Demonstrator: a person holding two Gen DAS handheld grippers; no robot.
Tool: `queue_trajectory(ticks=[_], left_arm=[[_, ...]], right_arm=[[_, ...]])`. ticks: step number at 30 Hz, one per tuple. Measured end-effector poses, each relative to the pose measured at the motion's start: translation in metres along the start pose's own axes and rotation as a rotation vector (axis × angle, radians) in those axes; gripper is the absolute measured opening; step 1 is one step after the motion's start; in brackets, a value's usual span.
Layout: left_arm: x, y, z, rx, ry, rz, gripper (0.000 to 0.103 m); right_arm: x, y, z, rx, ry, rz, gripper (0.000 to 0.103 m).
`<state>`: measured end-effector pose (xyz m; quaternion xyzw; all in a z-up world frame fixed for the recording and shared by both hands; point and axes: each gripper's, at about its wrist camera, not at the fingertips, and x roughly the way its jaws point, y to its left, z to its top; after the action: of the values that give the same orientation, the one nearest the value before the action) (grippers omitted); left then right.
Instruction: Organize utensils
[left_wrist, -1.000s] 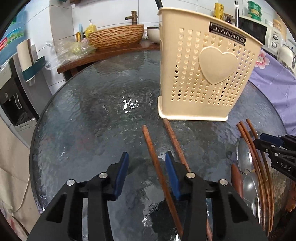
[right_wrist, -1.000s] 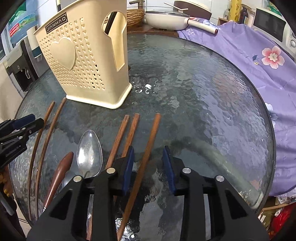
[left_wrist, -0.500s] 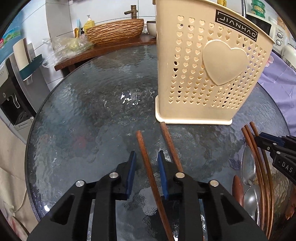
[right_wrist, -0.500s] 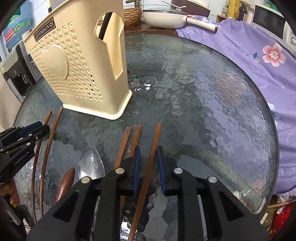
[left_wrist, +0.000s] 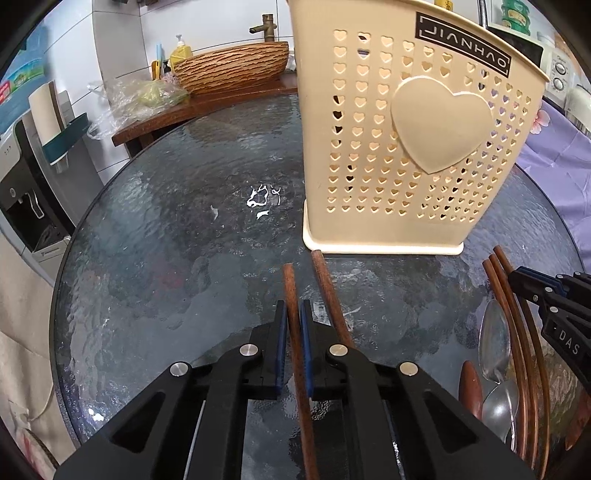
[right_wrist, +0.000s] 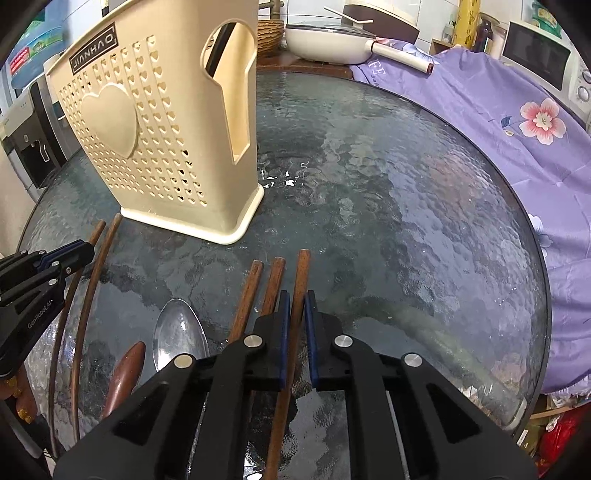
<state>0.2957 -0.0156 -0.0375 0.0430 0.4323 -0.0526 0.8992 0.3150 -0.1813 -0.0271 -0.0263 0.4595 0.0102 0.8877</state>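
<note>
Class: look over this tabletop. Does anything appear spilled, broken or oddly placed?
Nothing is spilled or broken. The chopsticks and spoon lie loose on the glass table instead of in the holder, and each gripper grips just one chopstick, not a pair.

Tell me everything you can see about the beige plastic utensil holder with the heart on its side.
The beige plastic utensil holder stands upright on the round textured glass table, flaring wider toward its open top. Its broad face is pierced with rows of small heart-shaped holes around one large raised heart, and a dark label near the rim reads JIANHAO. The narrow side has a tall arched cutout, through which something dark shows inside. A thicker rim runs around its base. Brown wooden chopsticks lie just in front of it; whether they touch the base is unclear.
</note>
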Motion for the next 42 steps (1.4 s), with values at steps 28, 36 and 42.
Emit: queue_trajectory(ticks=[28, 36, 42], left_arm=[[-0.039, 0.026, 0.012, -0.093, -0.108, -0.102, 0.006], [-0.081, 0.034, 0.016, -0.116, -0.201, -0.145, 0.006], [-0.107, 0.037, 0.015, -0.114, -0.252, -0.174, 0.006]], right_arm=[[-0.044, -0.051, 0.010, 0.171, -0.151, 0.334, 0.007], [-0.087, -0.053, 0.013, 0.152, -0.248, 0.400, 0.007], [-0.118, -0.053, 0.009, 0.129, -0.312, 0.426, 0.007]])
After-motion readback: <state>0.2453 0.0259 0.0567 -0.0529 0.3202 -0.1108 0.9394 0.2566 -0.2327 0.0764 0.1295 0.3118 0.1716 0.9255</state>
